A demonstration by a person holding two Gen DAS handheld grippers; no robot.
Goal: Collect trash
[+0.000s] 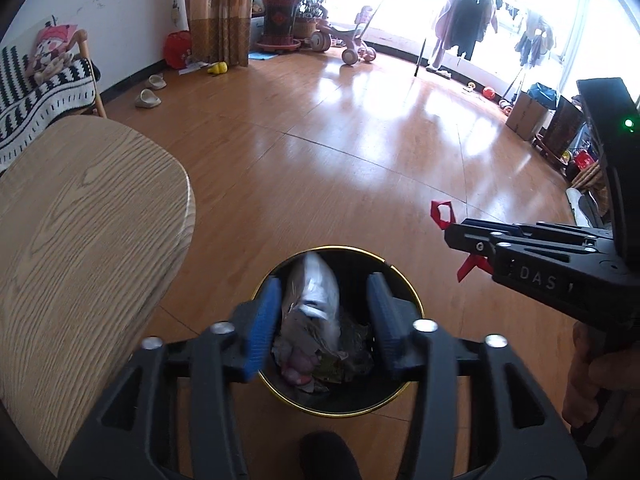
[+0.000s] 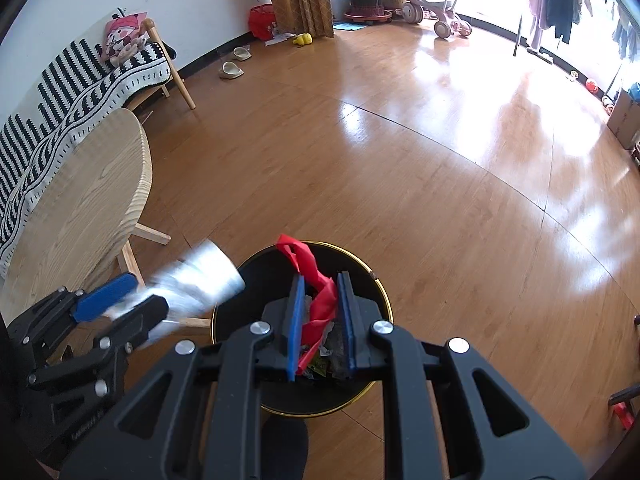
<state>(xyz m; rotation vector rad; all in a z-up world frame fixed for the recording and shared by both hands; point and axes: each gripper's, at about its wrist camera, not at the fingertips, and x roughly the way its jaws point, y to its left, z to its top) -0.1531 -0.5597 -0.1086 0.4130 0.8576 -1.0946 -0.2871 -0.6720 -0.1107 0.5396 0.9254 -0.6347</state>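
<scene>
A black trash bin with a gold rim (image 1: 404,394) (image 2: 382,292) stands on the wood floor, holding paper and wrapper scraps. My left gripper (image 1: 324,320) (image 2: 132,296) hangs over the bin with its jaws apart; a blurred white-silver wrapper (image 1: 316,292) (image 2: 192,284) lies between them, seemingly falling loose. My right gripper (image 2: 322,312) (image 1: 454,236) is shut on a red ribbon-like scrap (image 2: 316,280) (image 1: 442,214) above the bin.
A round light-wood table (image 1: 80,240) (image 2: 76,200) stands just left of the bin. A bench with a striped blanket (image 2: 80,80) is along the left wall. Slippers (image 2: 232,69), plant pots, a toy tricycle (image 2: 436,12) and a clothes rack (image 1: 472,20) stand far back.
</scene>
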